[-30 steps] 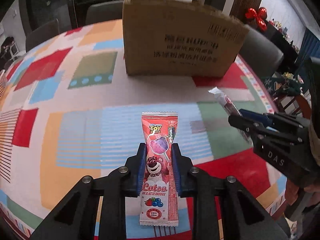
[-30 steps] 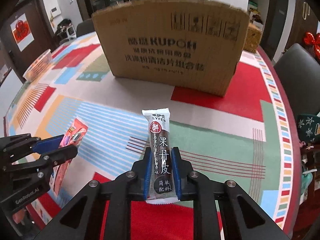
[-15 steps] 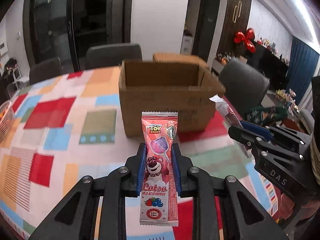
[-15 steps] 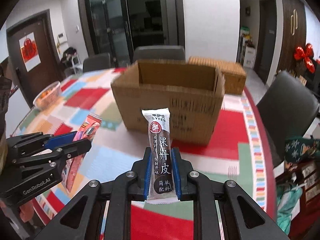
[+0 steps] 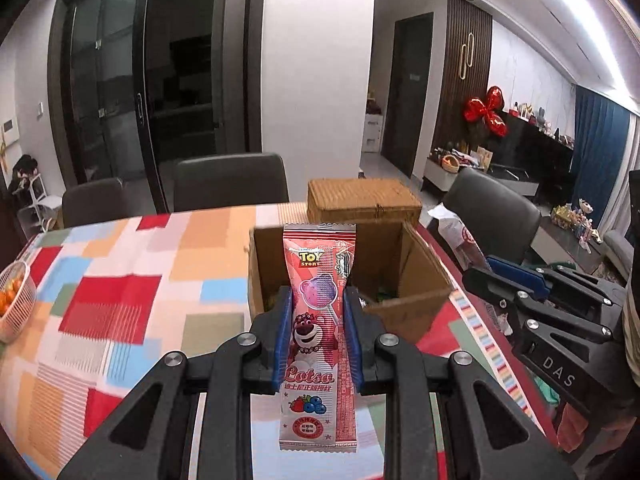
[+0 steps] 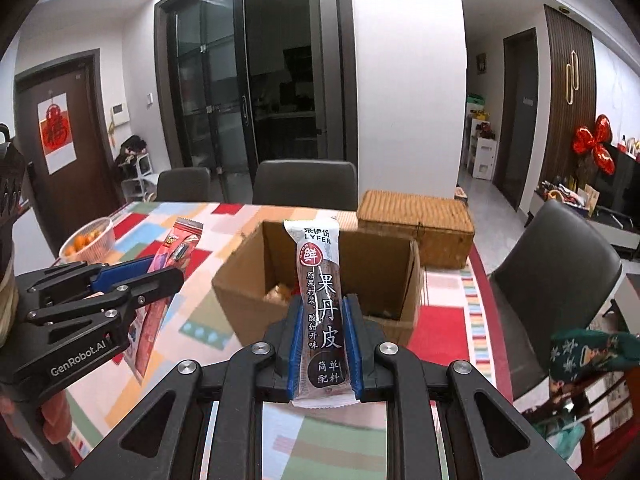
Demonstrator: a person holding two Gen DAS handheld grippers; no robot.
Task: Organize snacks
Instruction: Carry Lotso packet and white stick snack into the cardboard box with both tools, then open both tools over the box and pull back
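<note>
- The left gripper point(image 5: 316, 316) was clamped on a pink lollipop packet point(image 5: 318, 340), standing upright between its pads.
- The right gripper point(image 6: 323, 320) gripped a dark fruit-leather bar point(image 6: 322, 304) likewise.
- The open cardboard box point(image 6: 400, 280) sat just beyond both grippers.

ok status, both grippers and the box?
Left gripper shut on pink lollipop packet. Right gripper shut on dark fruit-leather packet. Cardboard box ahead, open-topped. Nothing in between.

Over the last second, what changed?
Both grippers rose and tilted up: the cardboard box, seen from its side before, now shows its open inside. Left gripper stays shut on the Lotso lollipop packet, right gripper on the LYFEN fruit-leather packet. Nothing released.
</note>
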